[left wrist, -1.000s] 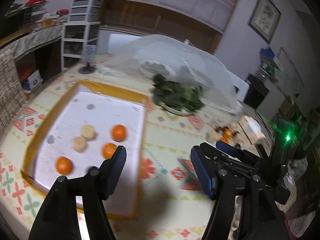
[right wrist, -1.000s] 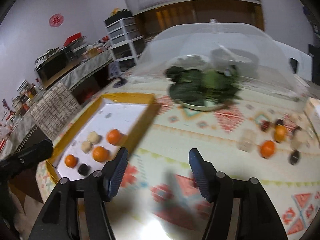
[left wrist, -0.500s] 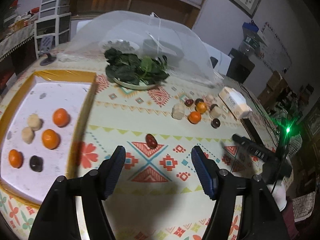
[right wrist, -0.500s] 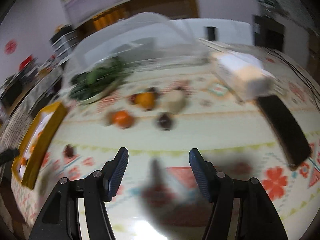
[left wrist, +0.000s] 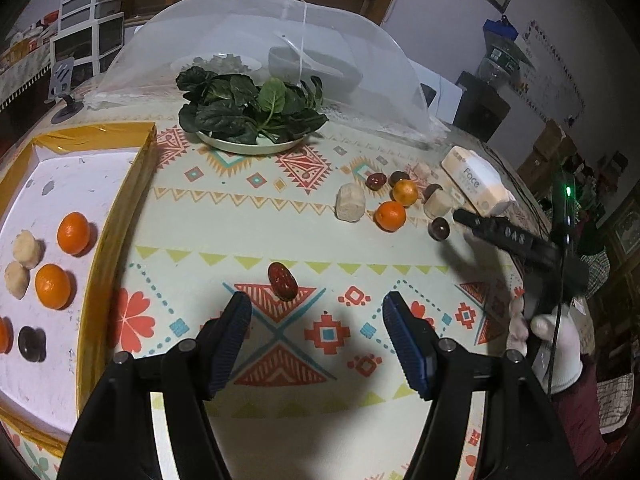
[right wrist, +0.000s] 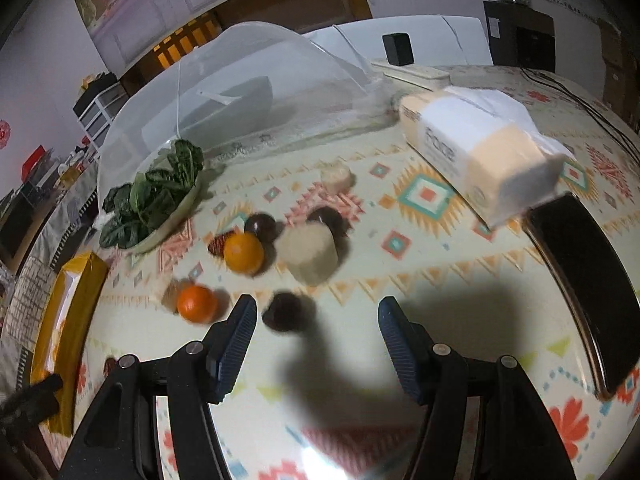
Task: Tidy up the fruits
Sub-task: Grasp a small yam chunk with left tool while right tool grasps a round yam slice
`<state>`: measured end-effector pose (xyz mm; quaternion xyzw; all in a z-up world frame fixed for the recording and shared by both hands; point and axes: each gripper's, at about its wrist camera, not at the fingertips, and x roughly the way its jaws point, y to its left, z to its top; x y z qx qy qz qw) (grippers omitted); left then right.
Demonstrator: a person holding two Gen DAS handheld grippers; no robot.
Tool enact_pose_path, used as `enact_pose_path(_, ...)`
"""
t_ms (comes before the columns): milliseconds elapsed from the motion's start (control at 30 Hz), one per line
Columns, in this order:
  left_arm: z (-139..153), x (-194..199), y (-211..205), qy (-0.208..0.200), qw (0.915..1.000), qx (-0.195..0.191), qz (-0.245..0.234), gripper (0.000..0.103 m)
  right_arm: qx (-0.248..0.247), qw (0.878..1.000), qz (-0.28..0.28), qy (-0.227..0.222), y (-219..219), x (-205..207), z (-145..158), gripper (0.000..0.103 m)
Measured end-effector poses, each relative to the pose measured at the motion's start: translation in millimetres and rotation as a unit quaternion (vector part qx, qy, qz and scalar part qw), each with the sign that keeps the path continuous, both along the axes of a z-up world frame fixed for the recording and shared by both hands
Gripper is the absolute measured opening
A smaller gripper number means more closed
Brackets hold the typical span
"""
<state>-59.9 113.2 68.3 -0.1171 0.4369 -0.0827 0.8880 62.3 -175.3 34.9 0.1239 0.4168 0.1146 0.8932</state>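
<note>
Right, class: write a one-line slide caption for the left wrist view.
Open left gripper hovers near a red date on the patterned tablecloth, yellow-rimmed tray of sorted fruit to its left.

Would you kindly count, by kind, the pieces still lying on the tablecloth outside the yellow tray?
Oranges: 2
Beige chunks: 3
Dark round fruits: 3
Red dates: 2
Total: 10

Dim indoor light, fisheye-bent edges, motion blur in right wrist view.
</note>
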Motion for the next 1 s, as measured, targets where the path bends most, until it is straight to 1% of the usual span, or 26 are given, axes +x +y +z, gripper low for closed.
enact_pose_path(200, -5, 9, -4, 0.002, 1.0000, 0.000, 0.001, 0.068, -0.023, 1.000, -0.005, -0.001, 12, 23, -3, 0.067)
enact_pose_path(267, -5, 13, -7, 0.001, 1.0000, 0.002, 0.000, 0.068, -0.038, 0.999, -0.007, 0.004, 18, 30, -7, 0.067)
enact_pose_path(433, -2, 25, -17, -0.005, 0.9999, 0.012, -0.008, 0.068, -0.053, 0.998, -0.005, 0.012, 25, 40, -17, 0.067)
enact_pose_path(467, -2, 27, -19, -0.007, 0.9999, 0.013, -0.009, 0.068, -0.054, 0.998, -0.004, 0.010, 26, 40, -16, 0.064)
enact_pose_path(500, -1, 31, -21, -0.010, 0.9998, 0.014, -0.011, 0.068, -0.053, 0.999, -0.002, 0.010, 26, 40, -16, 0.055)
enact_pose_path(567, 0, 38, -24, -0.014, 0.9998, 0.013, -0.010, 0.068, -0.054, 0.998, -0.004, 0.010, 25, 41, -16, 0.045)
enact_pose_path(600, 1, 44, -24, -0.017, 0.9998, 0.010, -0.006, 0.068, -0.051, 0.999, -0.005, 0.010, 24, 42, -17, 0.043)
enact_pose_path(667, 1, 53, -25, -0.017, 0.9998, 0.007, 0.000, 0.068, -0.041, 0.999, -0.005, 0.010, 22, 43, -17, 0.041)
enact_pose_path(733, 1, 65, -26, -0.015, 0.9999, -0.004, 0.002, 0.066, -0.036, 0.999, -0.006, 0.009, 21, 43, -17, 0.041)
enact_pose_path(833, -2, 83, -29, -0.007, 0.9999, -0.007, 0.006, 0.054, -0.027, 1.000, -0.009, 0.011, 18, 41, -17, 0.041)
enact_pose_path(867, -3, 87, -29, -0.004, 0.9999, -0.011, 0.006, 0.052, -0.022, 1.000, -0.009, 0.011, 17, 40, -16, 0.041)
enact_pose_path(1000, -13, 109, -36, 0.008, 0.9998, -0.020, 0.005, 0.052, -0.003, 1.000, -0.008, 0.001, 10, 32, -10, 0.041)
